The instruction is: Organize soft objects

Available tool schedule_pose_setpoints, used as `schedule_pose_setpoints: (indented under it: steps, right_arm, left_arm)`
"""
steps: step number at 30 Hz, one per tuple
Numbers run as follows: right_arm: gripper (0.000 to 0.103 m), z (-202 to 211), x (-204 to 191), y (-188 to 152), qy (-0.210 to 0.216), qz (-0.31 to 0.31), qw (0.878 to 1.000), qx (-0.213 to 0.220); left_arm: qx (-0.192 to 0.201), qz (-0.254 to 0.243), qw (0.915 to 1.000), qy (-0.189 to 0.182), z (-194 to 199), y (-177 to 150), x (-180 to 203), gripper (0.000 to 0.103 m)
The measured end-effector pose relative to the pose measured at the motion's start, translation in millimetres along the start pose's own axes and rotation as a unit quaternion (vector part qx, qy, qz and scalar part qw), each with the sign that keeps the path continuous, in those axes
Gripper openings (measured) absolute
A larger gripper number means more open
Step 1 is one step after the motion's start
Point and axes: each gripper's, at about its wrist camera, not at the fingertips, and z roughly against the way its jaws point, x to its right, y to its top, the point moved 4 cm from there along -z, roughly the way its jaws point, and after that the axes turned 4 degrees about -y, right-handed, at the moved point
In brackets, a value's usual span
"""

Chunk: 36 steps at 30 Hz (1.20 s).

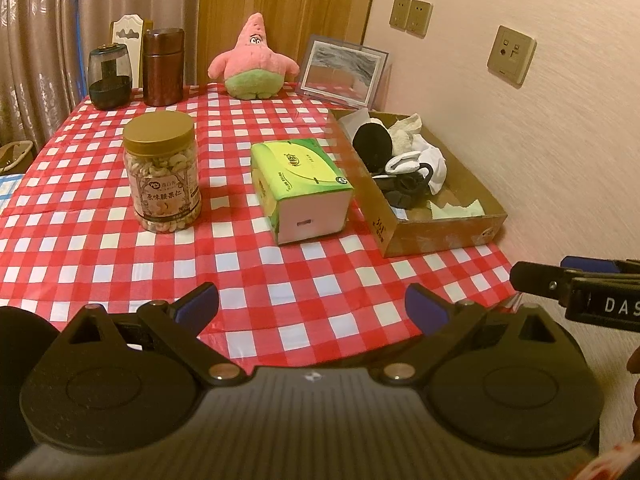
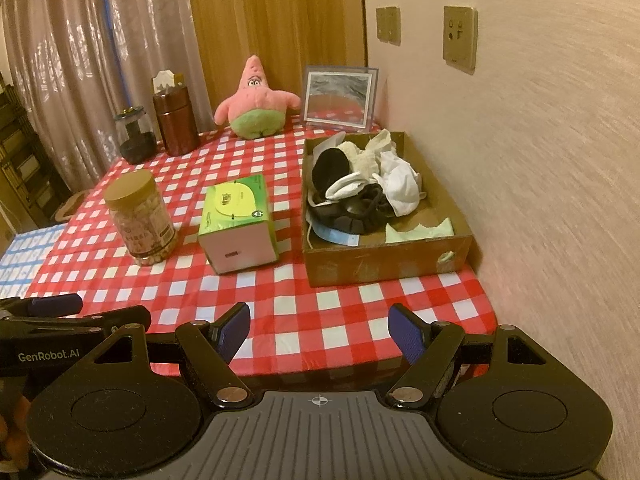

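Note:
A pink and green star plush (image 1: 253,61) (image 2: 256,100) sits upright at the table's far edge. A cardboard box (image 1: 444,236) (image 2: 384,264) by the right wall holds black and white soft items (image 1: 400,160) (image 2: 360,184), among them socks and cloths. My left gripper (image 1: 312,310) is open and empty above the table's near edge. My right gripper (image 2: 320,332) is open and empty, in front of the box. Each gripper shows at the side of the other's view.
On the red checked tablecloth (image 1: 280,280) stand a cashew jar (image 1: 162,172) (image 2: 140,218), a green tissue pack (image 1: 300,188) (image 2: 238,224), a brown canister (image 1: 163,66) (image 2: 176,122), a dark glass jar (image 1: 109,76) (image 2: 136,136) and a picture frame (image 1: 342,70) (image 2: 338,98). A wall runs along the right.

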Motion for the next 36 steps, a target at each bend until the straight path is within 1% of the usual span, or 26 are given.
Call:
schedule_pose_setpoints:
  steps: [36]
  right_arm:
    - [0.076, 0.5, 1.5, 1.5, 0.0, -0.001, 1.0, 0.001]
  left_arm:
    - [0.002, -0.001, 1.0, -0.003, 0.3, -0.1, -0.4, 0.099]
